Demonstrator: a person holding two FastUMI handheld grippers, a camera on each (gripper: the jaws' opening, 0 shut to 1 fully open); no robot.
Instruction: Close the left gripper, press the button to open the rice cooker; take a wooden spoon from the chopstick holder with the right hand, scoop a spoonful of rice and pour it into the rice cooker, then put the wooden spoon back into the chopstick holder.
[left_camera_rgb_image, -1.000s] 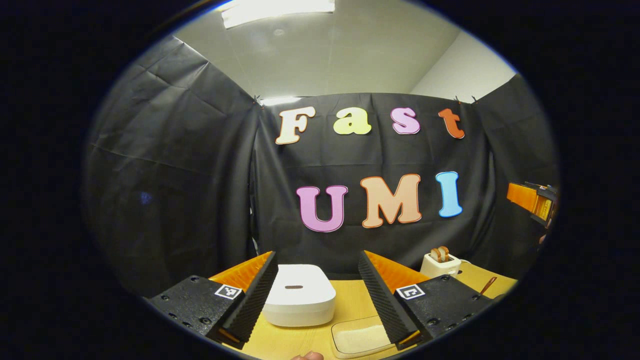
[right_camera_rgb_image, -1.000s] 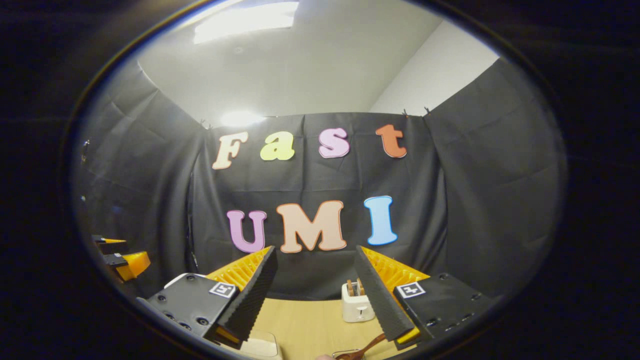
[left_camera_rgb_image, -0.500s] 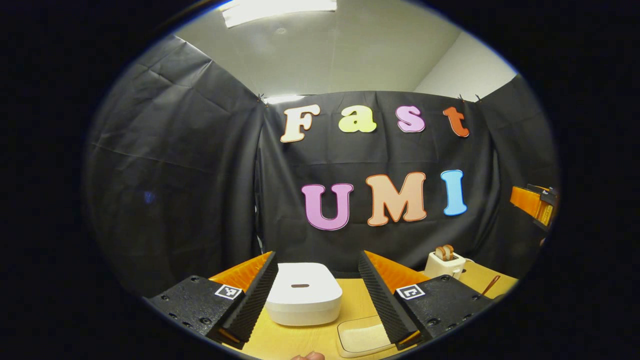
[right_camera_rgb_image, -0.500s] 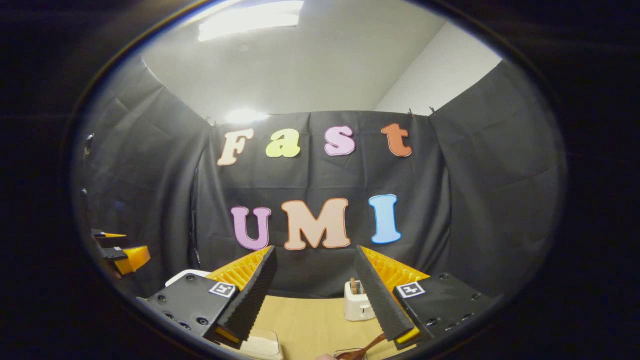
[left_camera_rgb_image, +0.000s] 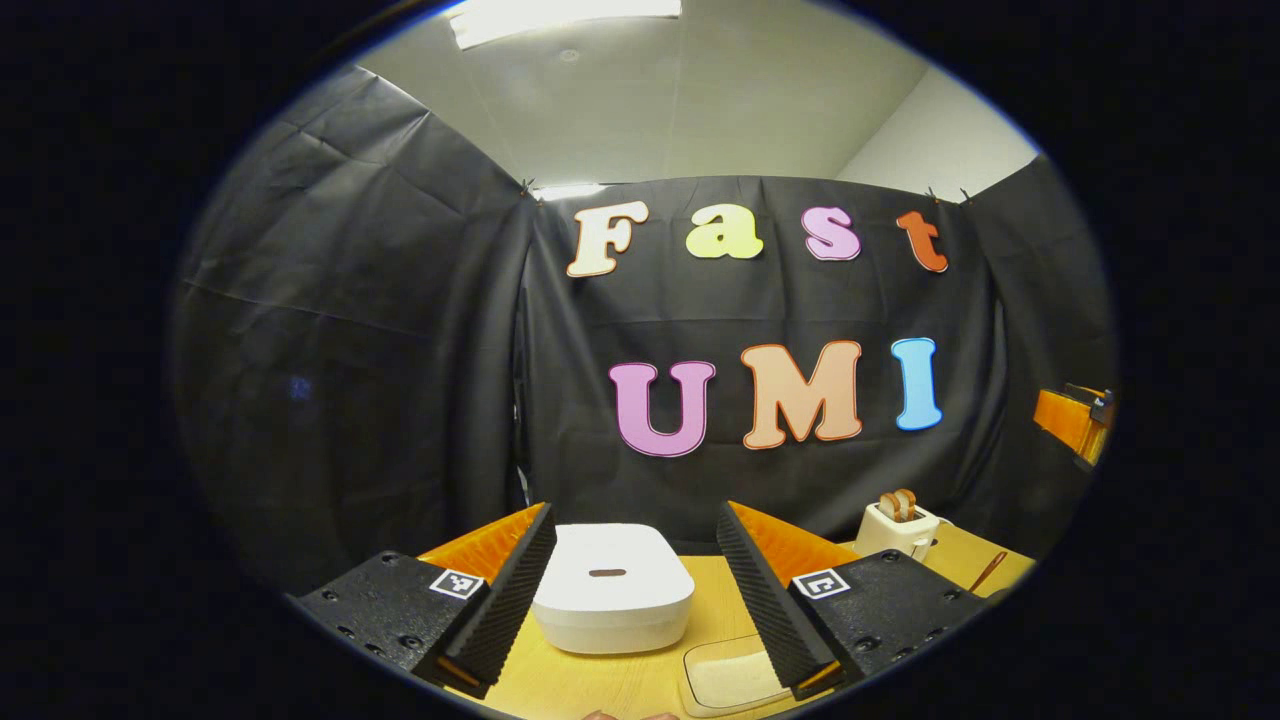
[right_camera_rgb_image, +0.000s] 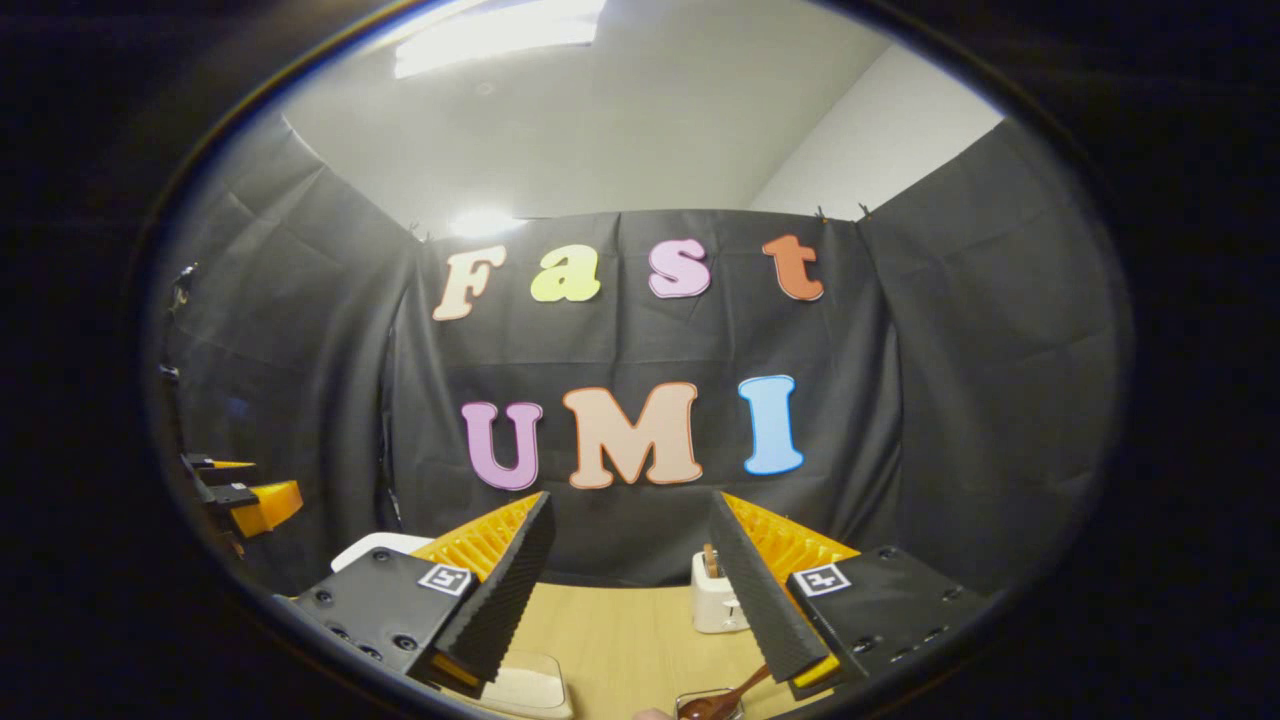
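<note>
Left gripper (left_camera_rgb_image: 633, 590): jaws spread, rice cooker (left_camera_rgb_image: 613, 602) at 12 o'clock, lid down, awaiting press.
Right gripper (right_camera_rgb_image: 632, 585): jaws spread, empty; wooden spoon (right_camera_rgb_image: 722, 698) at 5 o'clock.

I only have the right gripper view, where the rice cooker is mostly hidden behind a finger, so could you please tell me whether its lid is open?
Observer: The left gripper view shows the rice cooker with its lid shut flat.
Operator: Is the left gripper closed for the press?
Observer: No, the left gripper is open, pointing at the cooker.
Operator: And the rice?
Observer: The tray of rice sits nearer than the cooker, to its right.
</note>
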